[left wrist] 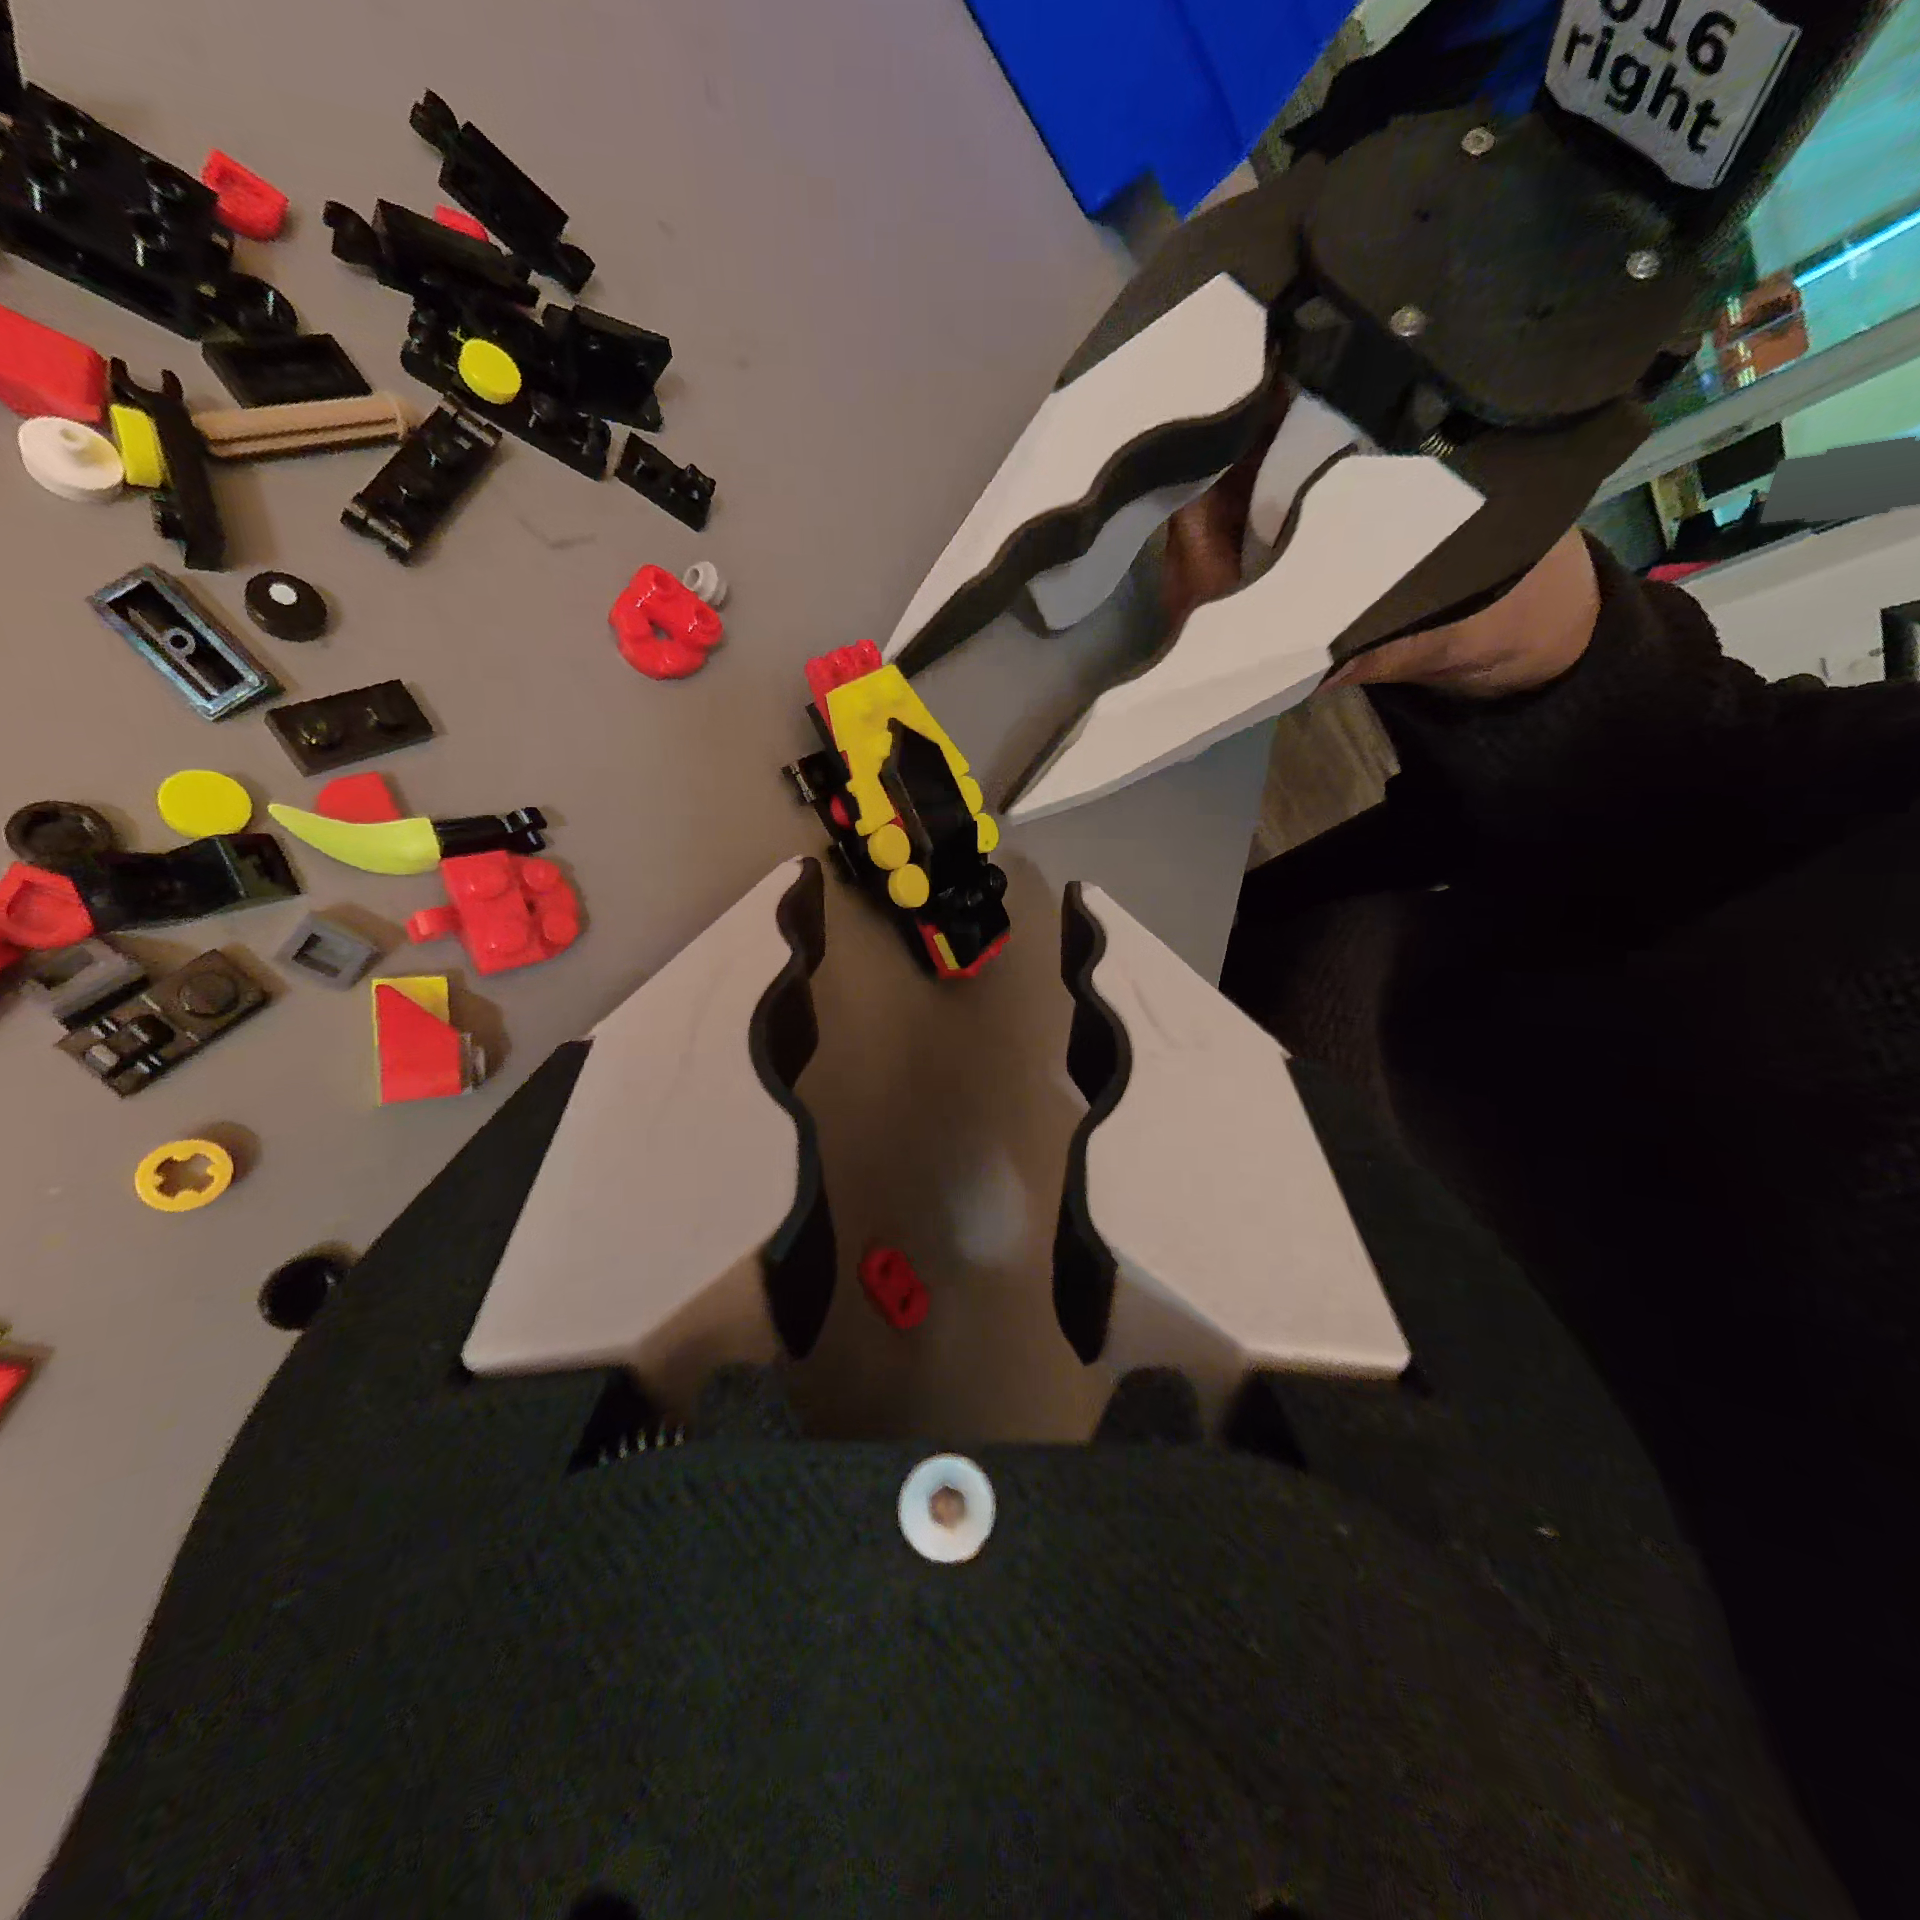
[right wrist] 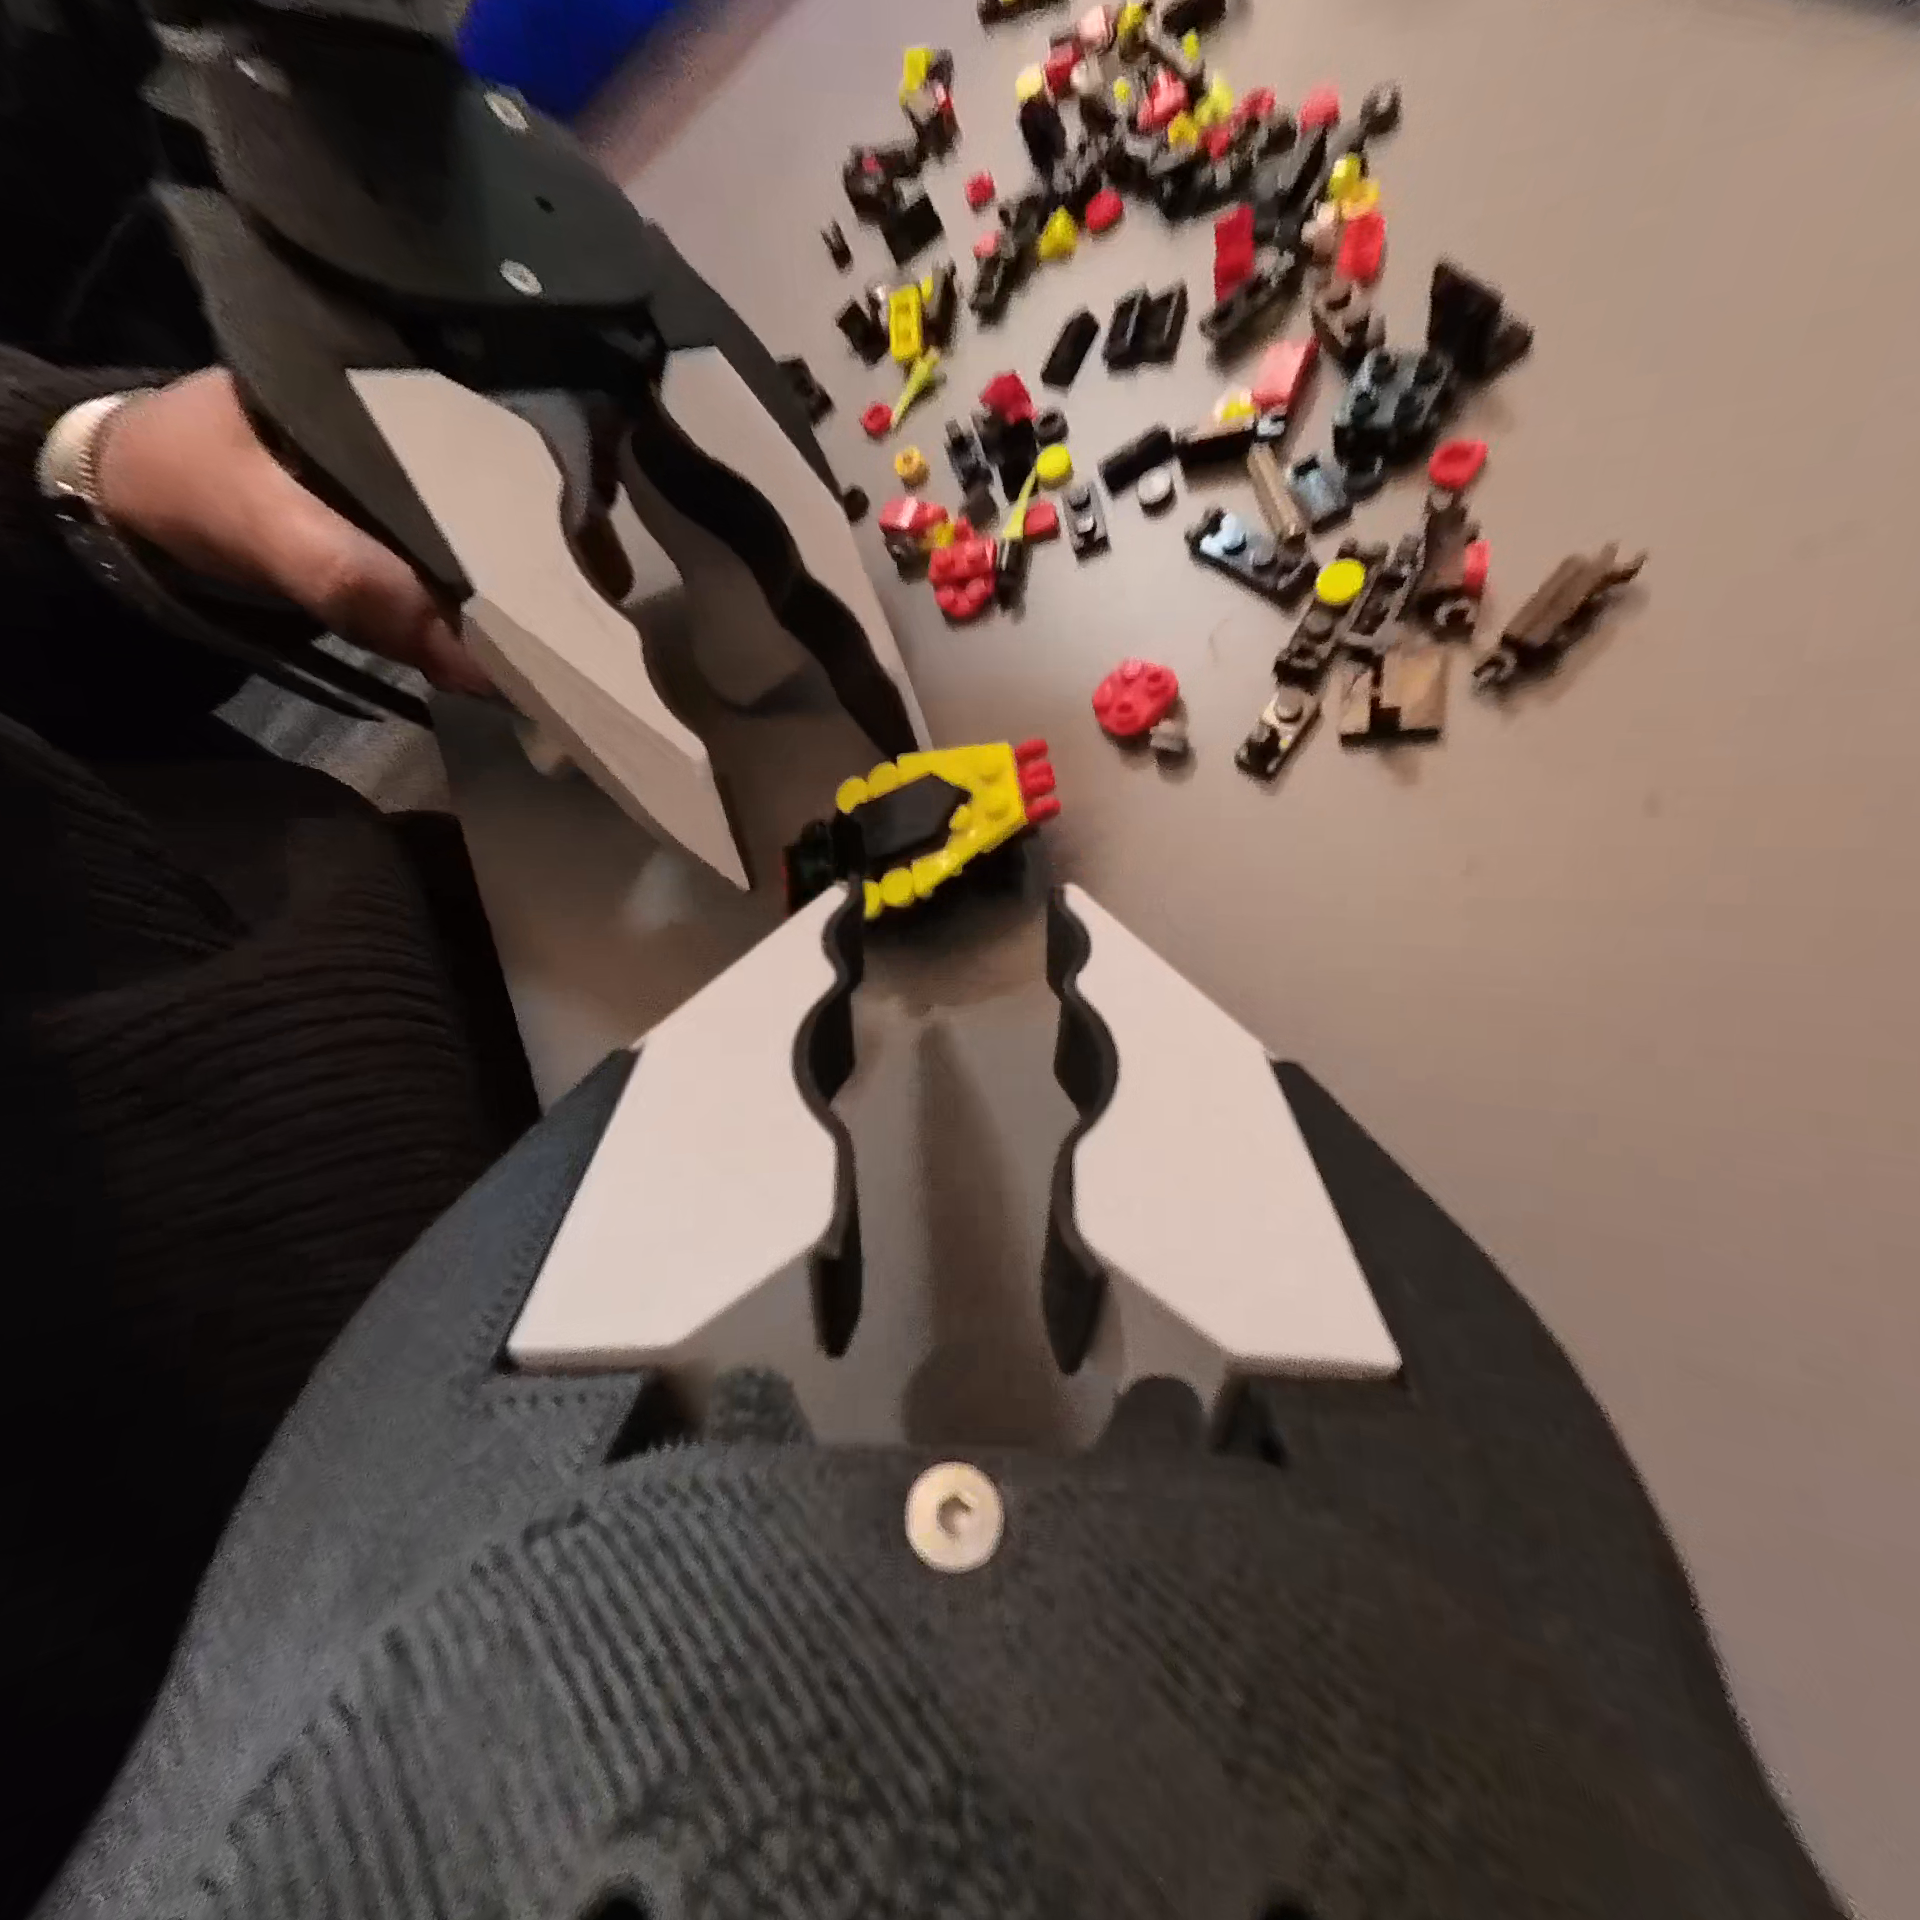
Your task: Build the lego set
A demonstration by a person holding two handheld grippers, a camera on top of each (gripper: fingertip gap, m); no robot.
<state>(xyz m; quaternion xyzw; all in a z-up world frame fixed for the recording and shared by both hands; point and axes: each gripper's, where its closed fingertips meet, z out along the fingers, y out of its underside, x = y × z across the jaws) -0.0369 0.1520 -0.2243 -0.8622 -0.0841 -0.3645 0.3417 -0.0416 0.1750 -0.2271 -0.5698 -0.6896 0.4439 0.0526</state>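
A small brick model (left wrist: 904,821), yellow and black with red ends, lies on the grey table (left wrist: 831,260). My left gripper (left wrist: 940,883) is open. The model's near end sits between its fingertips (left wrist: 805,883), and there is a gap at the right pad. My right gripper (left wrist: 953,732) comes in from the upper right, open, with its tips beside the model's far side. In the right wrist view the model (right wrist: 935,821) lies just ahead of my open right gripper (right wrist: 951,904). Its left fingertip (right wrist: 847,914) is at the yellow studs and its right one stands apart. The left gripper (right wrist: 821,805) is beside the model.
Several loose black, red and yellow bricks (left wrist: 416,416) are spread over the table to the left, also in the right wrist view (right wrist: 1195,364). A red round plate (left wrist: 665,623) and a small red piece (left wrist: 894,1288) lie close. The table edge and a person's dark sleeve (left wrist: 1558,831) are at the right. Less than 4 cm separates the two grippers' tips.
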